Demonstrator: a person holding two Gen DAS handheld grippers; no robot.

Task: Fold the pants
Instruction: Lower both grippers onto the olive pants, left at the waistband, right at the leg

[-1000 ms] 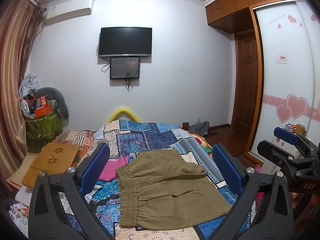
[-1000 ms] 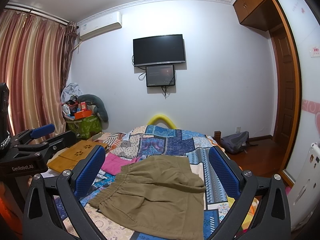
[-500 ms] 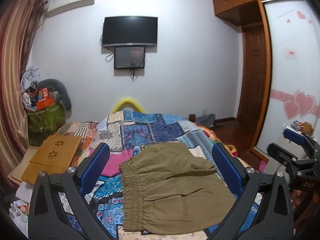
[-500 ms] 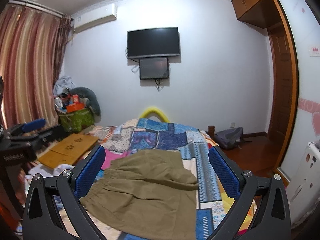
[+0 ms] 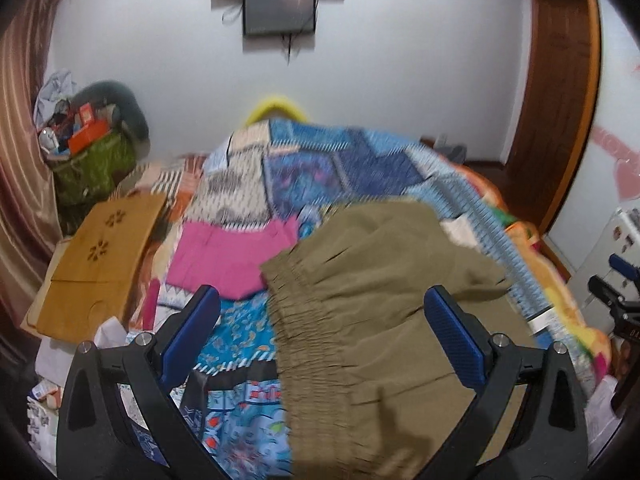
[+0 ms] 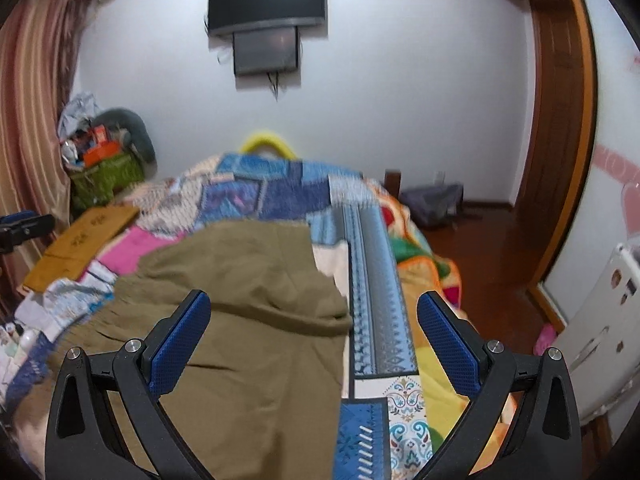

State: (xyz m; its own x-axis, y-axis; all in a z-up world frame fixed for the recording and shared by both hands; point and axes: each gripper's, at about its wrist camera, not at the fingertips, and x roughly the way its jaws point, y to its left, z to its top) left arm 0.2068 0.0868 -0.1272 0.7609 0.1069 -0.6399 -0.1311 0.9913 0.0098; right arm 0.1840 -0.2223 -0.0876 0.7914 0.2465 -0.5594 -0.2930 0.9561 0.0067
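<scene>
Left wrist view.
- Left tool (image 5: 320,340): fingers spread wide, nothing between them, held above the bed (image 5: 332,160).
- Pants (image 5: 384,312): olive-khaki, lying on the patchwork quilt (image 5: 352,168), already doubled over by the look of it. The elastic waistband (image 5: 308,328) sits dead ahead of the tool, running from 11 o'clock near the pink cloth (image 5: 228,260) down toward 6 o'clock. The body of the garment spreads away to 3 o'clock, passing under the tool's right-side finger (image 5: 452,340).
- Long axis: across the view, waistband at the left end, hem end toward the right.
- Right tool (image 5: 612,304): a sliver visible at 3 o'clock, beyond the bed edge.
- Wooden tray (image 5: 100,260) at 9 o'clock, clear of the garment.

Right wrist view.
- Right tool (image 6: 314,340): fingers likewise spread apart, holding nothing.
- Pants (image 6: 240,312): fill the field from 12 round to 8 o'clock. The hem-side edge (image 6: 340,320) falls between the fingers, just left of the blue striped quilt band (image 6: 376,300).
- Left tool (image 6: 24,226): partly visible at 9 o'clock.

Judgement: each tool is nearest its own end, left at the waistband, right at the hem side, so the next fold probably carries one end across the long axis to the other. Frames are motion-blurred; contact with cloth cannot be told.
</scene>
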